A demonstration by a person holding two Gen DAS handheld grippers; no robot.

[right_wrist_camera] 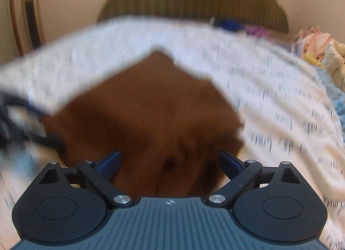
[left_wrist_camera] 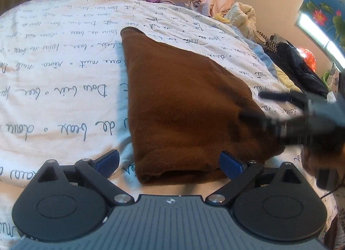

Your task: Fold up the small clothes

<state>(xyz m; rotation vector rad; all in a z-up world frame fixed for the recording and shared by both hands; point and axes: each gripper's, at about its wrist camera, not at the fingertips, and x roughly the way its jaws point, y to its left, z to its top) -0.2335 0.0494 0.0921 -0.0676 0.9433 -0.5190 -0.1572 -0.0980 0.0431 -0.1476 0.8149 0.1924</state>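
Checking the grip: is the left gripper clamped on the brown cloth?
No, the left gripper is wide open, with the brown cloth lying loose between its fingers.

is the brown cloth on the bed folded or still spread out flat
Folded. The brown knit cloth shows a doubled layer along its near edge, lying compact on the white script-printed bedspread.
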